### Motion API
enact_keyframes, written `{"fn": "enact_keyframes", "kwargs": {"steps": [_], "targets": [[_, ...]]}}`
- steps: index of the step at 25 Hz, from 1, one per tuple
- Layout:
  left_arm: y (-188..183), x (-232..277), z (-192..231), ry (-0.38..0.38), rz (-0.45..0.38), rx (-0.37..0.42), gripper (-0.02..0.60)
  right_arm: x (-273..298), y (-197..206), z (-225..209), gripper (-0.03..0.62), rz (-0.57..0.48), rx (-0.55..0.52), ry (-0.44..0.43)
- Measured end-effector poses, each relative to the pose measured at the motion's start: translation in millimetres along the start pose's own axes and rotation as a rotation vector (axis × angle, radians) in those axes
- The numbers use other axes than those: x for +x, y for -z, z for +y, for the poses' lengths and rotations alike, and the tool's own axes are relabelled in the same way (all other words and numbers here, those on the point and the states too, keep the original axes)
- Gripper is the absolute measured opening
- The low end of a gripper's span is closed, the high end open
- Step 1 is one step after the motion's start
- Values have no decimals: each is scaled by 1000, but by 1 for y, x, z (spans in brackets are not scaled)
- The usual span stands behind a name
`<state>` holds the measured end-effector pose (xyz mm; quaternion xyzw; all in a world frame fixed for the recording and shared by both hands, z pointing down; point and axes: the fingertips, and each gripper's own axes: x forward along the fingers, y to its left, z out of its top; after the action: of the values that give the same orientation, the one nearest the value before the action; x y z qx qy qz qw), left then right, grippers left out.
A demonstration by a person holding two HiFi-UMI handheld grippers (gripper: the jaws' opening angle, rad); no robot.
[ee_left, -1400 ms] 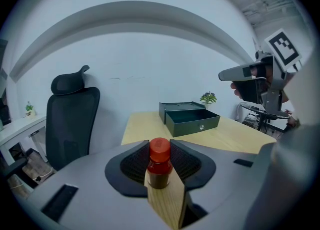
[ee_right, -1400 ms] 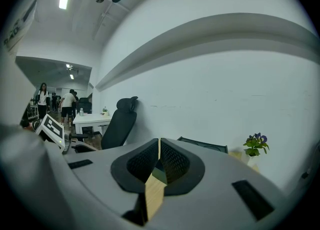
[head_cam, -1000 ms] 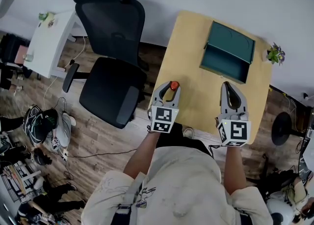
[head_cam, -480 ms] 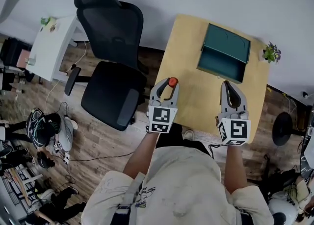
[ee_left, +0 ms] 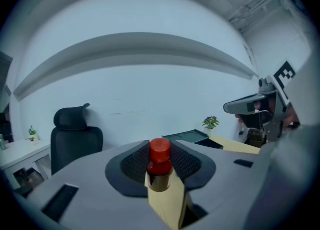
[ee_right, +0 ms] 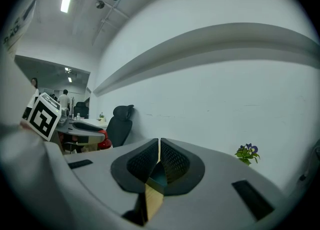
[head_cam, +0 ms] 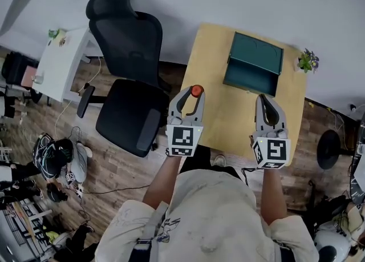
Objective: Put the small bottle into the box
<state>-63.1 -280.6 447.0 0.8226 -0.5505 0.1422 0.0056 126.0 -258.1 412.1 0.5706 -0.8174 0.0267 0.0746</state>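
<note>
My left gripper (head_cam: 194,96) is shut on a small dark bottle (ee_left: 160,171) with a red cap (head_cam: 197,91), held upright above the left part of the wooden table (head_cam: 228,112). The dark green box (head_cam: 253,64) lies open at the table's far side, its lid tilted back toward the wall; it also shows beyond the bottle in the left gripper view as the box (ee_left: 192,137). My right gripper (head_cam: 267,108) hovers over the table's near right part, its jaws shut with nothing between them. In the right gripper view the right gripper (ee_right: 158,161) points at the box.
A small potted plant (head_cam: 307,60) stands at the table's far right corner, next to the box. A black office chair (head_cam: 130,78) stands left of the table, with a white side table (head_cam: 57,55) farther left. A white wall runs behind the table.
My left gripper has risen with the bottle and moved a little toward the box. The right gripper has shifted only slightly.
</note>
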Motion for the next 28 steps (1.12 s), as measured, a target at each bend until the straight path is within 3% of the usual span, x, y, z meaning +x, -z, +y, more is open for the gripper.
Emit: {"fn": "enact_keyframes", "kwargs": {"steps": [10, 28], "targets": [[-45, -2, 0, -3, -81, 39, 129, -4, -17, -13, 26, -21, -8, 32], [-52, 36, -15, 112, -75, 65, 129, -2, -13, -34, 26, -7, 19, 131]]}}
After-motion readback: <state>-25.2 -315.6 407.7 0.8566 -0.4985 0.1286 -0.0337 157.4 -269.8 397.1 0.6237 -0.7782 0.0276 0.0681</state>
